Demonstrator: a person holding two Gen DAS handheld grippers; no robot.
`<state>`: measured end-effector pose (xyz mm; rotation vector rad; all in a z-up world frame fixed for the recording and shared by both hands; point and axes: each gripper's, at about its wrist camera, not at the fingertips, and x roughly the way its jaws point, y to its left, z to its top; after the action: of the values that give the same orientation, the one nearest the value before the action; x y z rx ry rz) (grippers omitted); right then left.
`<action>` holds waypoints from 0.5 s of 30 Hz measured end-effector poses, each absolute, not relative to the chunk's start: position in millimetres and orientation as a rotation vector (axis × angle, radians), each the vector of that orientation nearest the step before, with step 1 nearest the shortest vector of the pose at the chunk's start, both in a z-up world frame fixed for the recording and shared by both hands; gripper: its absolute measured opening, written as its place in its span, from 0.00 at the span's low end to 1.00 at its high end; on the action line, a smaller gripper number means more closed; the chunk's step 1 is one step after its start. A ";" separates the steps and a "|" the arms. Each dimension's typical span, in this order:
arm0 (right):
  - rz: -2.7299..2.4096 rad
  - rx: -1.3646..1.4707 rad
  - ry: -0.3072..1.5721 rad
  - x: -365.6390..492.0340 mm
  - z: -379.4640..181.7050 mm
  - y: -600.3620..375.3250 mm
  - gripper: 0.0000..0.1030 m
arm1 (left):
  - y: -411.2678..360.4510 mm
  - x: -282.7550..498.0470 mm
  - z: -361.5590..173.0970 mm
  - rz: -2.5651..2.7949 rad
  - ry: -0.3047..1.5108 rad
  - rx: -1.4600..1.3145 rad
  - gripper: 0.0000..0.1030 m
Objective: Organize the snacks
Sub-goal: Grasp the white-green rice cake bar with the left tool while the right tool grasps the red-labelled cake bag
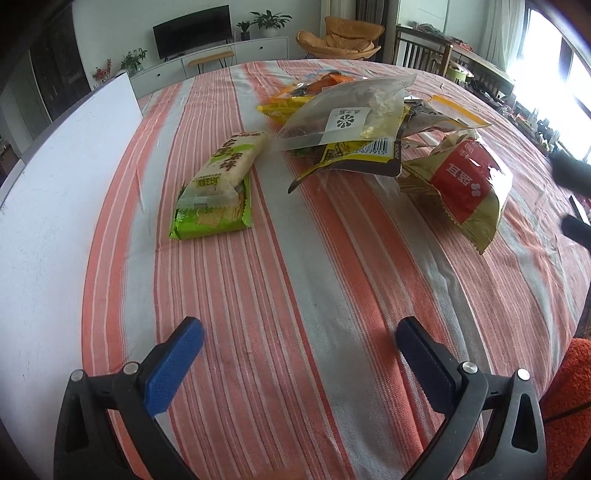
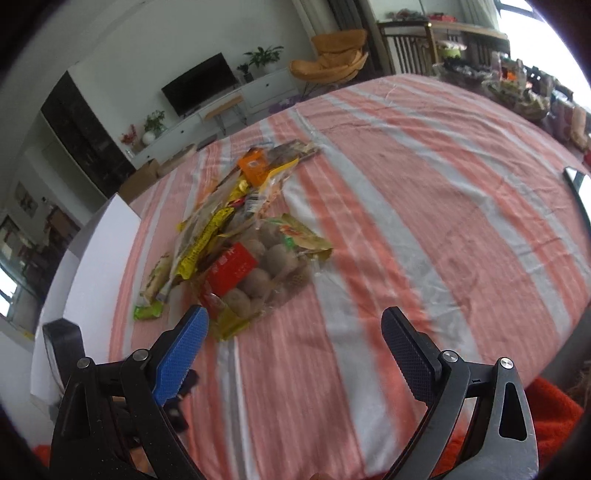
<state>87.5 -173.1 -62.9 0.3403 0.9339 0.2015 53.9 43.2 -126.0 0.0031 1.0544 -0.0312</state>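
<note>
A home living room: a television (image 1: 192, 31) on a white cabinet (image 1: 221, 61), potted plants (image 1: 267, 20) and an orange lounge chair (image 1: 340, 38) across the frame's top.

Lower snack packets (image 1: 354, 153) buried under pile; right-wrist view motion-blurred

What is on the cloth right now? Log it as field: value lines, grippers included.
surface: striped cloth over a table
left gripper: open, holding nothing, above bare cloth
right gripper: open, holding nothing, just short of the red-label bag
green cracker pack: lies flat, apart from the pile, to its left
clear zip bag: on top of the pile, tilted
red-label bag: at the pile's right edge
yellow packets: under the clear bag
white board: along the cloth's left edge
</note>
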 end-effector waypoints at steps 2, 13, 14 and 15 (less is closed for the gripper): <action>0.204 0.364 0.950 106.5 -67.6 -154.2 0.94 | 44.7 51.8 -125.8 -0.035 1.043 0.004 1.00; -0.057 0.166 0.901 114.6 -90.7 -134.9 0.94 | 51.7 42.8 -123.0 -0.130 1.081 0.057 1.00; -0.085 0.134 0.878 109.2 -88.9 -139.7 0.94 | 51.6 43.8 -122.5 -0.136 1.091 0.056 1.00; -0.083 0.125 0.864 103.9 -89.0 -144.6 0.94 | 54.3 46.3 -120.0 -0.150 1.104 0.032 1.00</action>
<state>103.9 -144.6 -89.0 0.1249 0.8643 -0.0833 46.3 54.3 -120.0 0.0322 1.1039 -0.1500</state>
